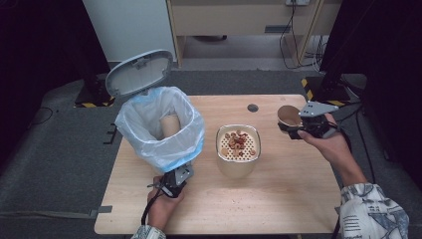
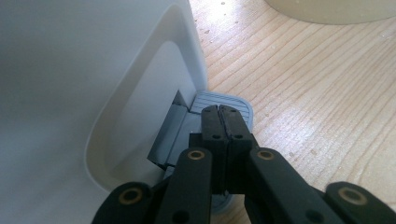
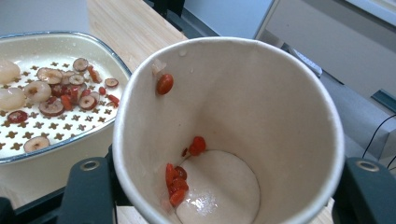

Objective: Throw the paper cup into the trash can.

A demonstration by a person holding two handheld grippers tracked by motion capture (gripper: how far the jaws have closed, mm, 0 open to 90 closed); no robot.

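Paper cup point(image 3: 261, 116) held between fingers point(image 3: 88, 191), red berries point(image 3: 176, 179) stuck inside; strainer bowl point(image 3: 70, 144) beside it.

a light wooden table point(image 1: 293, 189) carries a white pedal bin point(image 1: 160, 130) lined with a pale bag at its left, a cream strainer bowl point(image 1: 238, 155) at its middle, and what may be scattered crumbs near its front.

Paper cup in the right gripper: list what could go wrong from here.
1. A few red berries cling inside the paper cup held by the right gripper; binning it wastes them.
2. The left gripper presses the bin's pedal shut-jawed; if it slips, the lid may drop.
3. A cup already stands in the bin, so another could catch on it.
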